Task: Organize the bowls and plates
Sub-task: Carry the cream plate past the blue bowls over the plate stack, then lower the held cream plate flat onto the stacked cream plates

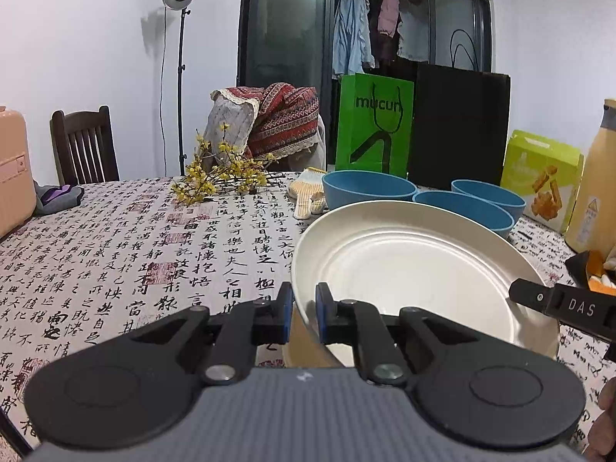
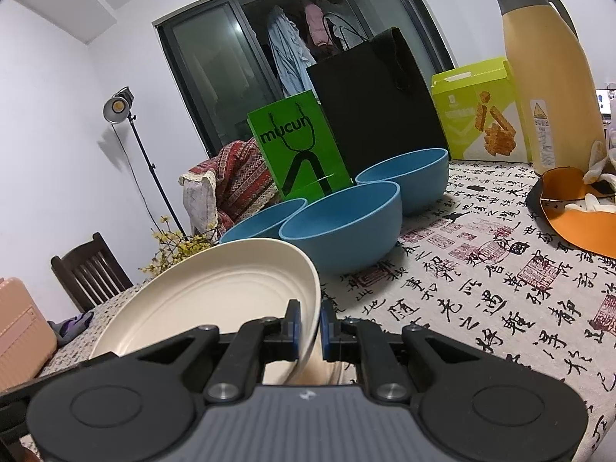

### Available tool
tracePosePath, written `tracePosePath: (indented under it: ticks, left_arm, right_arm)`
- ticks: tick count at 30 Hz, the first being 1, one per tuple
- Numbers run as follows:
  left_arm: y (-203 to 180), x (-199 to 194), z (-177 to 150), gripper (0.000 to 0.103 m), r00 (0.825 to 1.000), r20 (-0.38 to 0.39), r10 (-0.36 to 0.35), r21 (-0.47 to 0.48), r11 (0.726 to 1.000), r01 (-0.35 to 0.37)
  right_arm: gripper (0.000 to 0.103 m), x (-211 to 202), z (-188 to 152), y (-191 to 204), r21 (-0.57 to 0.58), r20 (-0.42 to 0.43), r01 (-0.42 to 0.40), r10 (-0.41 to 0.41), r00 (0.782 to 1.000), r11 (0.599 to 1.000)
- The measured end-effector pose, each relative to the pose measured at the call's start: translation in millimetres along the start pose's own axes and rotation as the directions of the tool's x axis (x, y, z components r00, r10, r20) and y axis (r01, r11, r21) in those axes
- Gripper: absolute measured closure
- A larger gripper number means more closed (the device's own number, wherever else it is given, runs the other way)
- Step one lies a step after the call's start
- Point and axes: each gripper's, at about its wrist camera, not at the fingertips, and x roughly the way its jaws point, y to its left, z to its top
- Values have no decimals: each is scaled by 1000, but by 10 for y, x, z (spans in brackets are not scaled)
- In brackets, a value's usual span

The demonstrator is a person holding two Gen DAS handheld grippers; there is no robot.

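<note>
Left tongs (image 1: 304, 310), right tongs (image 2: 309, 321) both pinching cream plate (image 1: 415, 265) rim above calligraphy-print tablecloth (image 1: 134, 254); white walls, dark window behind.

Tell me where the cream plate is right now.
The cream plate is held at opposite rims by the left claw and right claw, over the calligraphy tablecloth, just in front of three blue bowls.

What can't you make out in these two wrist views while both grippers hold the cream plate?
- Underside of the cream plate: hidden by the plate itself, both views.
- Far blue bowl: mostly hidden behind the plate and the nearer bowl, right wrist view.
- Right gripper: cut off by the right edge, left wrist view.
- Thermos: cut off there too.
</note>
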Motion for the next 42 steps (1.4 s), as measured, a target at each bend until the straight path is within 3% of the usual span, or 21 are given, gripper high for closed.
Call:
tracePosePath:
  ticks: [42]
  left_arm:
    - [-53,191,-184,88,993,-86,81,83,994,-74]
  right_arm:
    - [91,118,-183,188,-228,11,78,-77,997,971]
